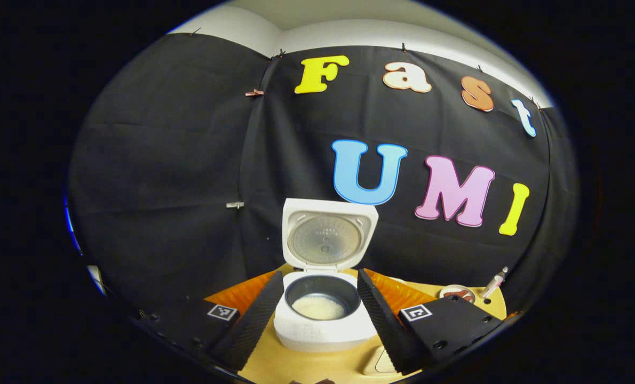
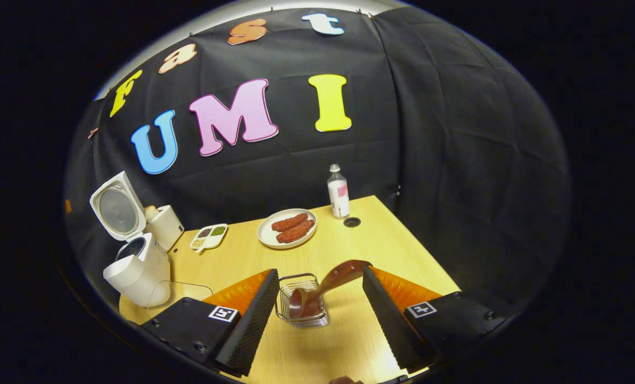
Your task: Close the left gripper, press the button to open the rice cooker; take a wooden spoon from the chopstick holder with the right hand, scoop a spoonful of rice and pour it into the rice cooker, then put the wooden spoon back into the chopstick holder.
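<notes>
Hovering my open right gripper (image 2: pixel 317 314) over the holder (image 2: pixel 302 306), I judge the spoon (image 2: pixel 328 285) home; left gripper (image 1: pixel 317 314) open too.

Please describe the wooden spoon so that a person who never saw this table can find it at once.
On the wooden table, look near the front edge, between the right gripper fingers, for a small wire chopstick holder. The wooden spoon leans in it, handle sticking up to the right. It is the one long, glossy reddish-brown utensil there.
</notes>
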